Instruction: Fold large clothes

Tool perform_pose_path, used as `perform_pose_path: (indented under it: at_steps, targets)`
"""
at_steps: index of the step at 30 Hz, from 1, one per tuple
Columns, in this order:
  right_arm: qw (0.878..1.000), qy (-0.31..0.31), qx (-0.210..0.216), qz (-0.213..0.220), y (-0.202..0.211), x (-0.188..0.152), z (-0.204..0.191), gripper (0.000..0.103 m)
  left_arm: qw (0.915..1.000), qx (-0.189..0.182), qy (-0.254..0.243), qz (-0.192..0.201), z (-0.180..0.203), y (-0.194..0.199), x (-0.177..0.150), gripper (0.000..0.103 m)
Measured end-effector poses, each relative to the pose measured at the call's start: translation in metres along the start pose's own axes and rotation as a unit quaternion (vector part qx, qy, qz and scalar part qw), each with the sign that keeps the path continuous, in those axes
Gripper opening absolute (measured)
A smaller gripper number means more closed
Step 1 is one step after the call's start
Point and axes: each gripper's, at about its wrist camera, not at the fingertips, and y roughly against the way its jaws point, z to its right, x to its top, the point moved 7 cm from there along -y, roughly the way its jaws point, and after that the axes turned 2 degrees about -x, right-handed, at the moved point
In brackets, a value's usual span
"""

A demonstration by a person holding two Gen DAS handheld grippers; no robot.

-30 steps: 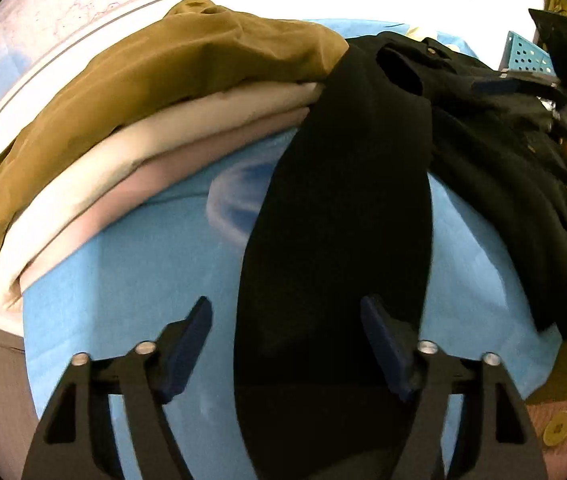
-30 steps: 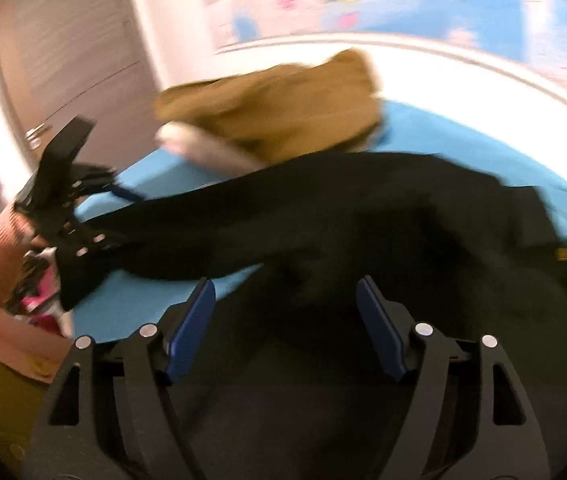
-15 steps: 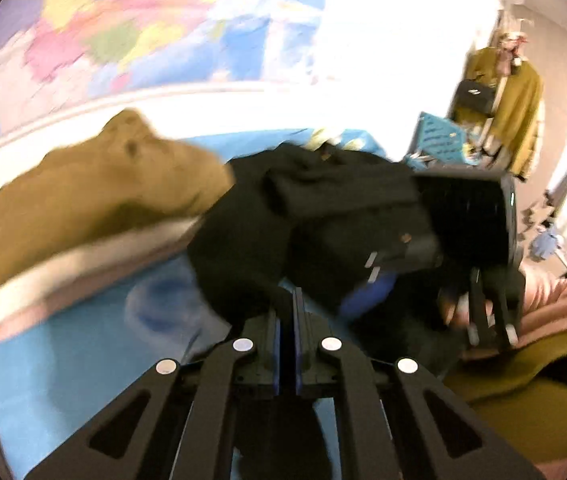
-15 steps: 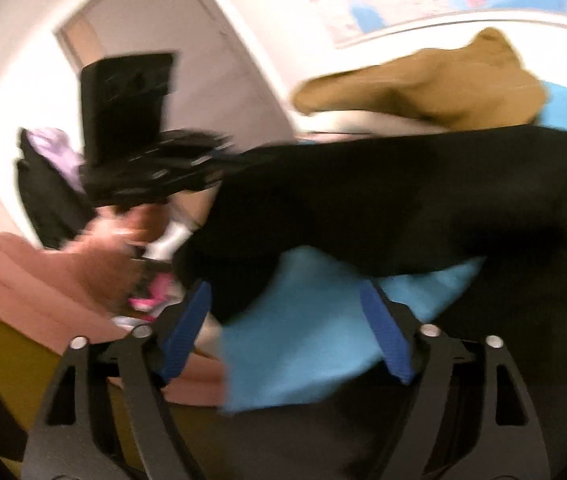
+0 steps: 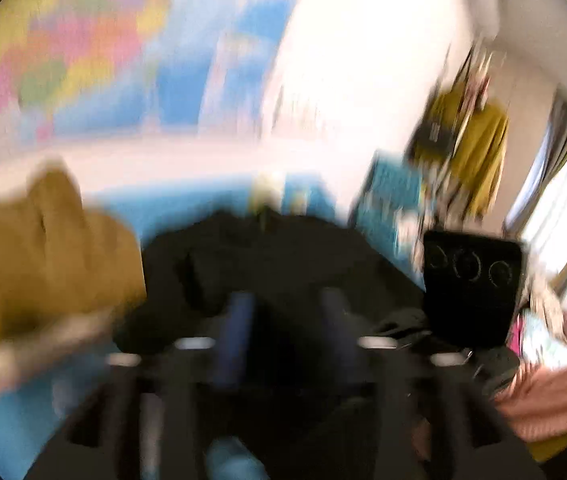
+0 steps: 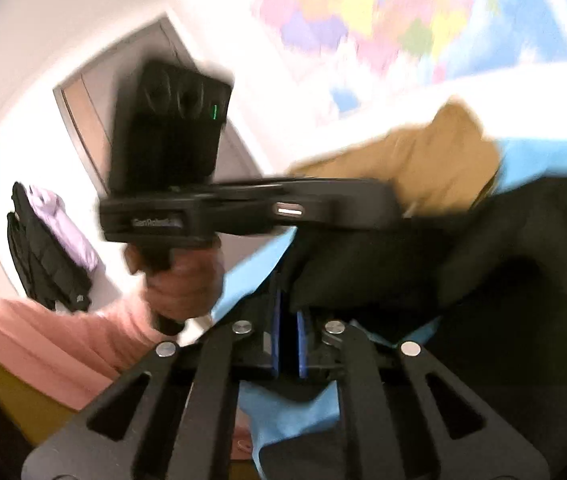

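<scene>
A black garment (image 5: 283, 256) lies crumpled on the blue bed sheet (image 5: 187, 204). My left gripper (image 5: 285, 312) is blurred and its jaws are opening; black cloth shows between and beyond the fingers, with no pad pressing on it. In the right wrist view my right gripper (image 6: 288, 320) is shut, its blue pads pinching a lower edge of the black garment (image 6: 463, 256). The left gripper (image 6: 387, 206) hovers level above that cloth, held by a hand (image 6: 183, 280). The right gripper's black housing (image 5: 471, 280) shows at the right.
A mustard garment (image 5: 43, 248) tops a stack of pale folded clothes (image 5: 43, 336) at the bed's left. A world map (image 5: 83, 60) covers the wall. A teal basket (image 5: 387, 200), hanging yellow clothes (image 5: 479, 148), a door (image 6: 95, 100) and hung coats (image 6: 51, 248) surround the bed.
The left gripper shut on the black garment, rose, and now stands open again. The right gripper went from open to shut on the garment's edge. Both views have tipped upward.
</scene>
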Motion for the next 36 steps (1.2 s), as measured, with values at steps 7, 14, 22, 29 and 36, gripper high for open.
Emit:
perform_pose_path:
  at_steps: [7, 14, 22, 29, 36]
  targets:
    - [0.987, -0.075, -0.121, 0.069, 0.124, 0.049, 0.088, 0.006, 0.997, 0.04, 0.014, 0.065, -0.019, -0.004, 0.036, 0.082]
    - [0.936, -0.297, -0.191, 0.007, 0.139, -0.037, 0.234, 0.057, 0.9862, 0.129, -0.004, -0.105, -0.055, -0.118, -0.036, 0.075]
    - [0.924, -0.264, -0.274, 0.048, 0.181, -0.041, 0.225, 0.09, 0.9702, 0.168, -0.034, -0.171, -0.068, -0.182, -0.062, 0.072]
    - [0.935, -0.153, -0.316, -0.054, 0.135, -0.074, 0.188, 0.095, 0.9656, 0.189, -0.018, -0.178, -0.082, -0.204, -0.05, 0.072]
    - [0.94, -0.128, -0.314, -0.045, 0.166, -0.065, 0.202, 0.012, 0.9629, 0.202, 0.022, -0.178, -0.099, -0.216, -0.053, 0.054]
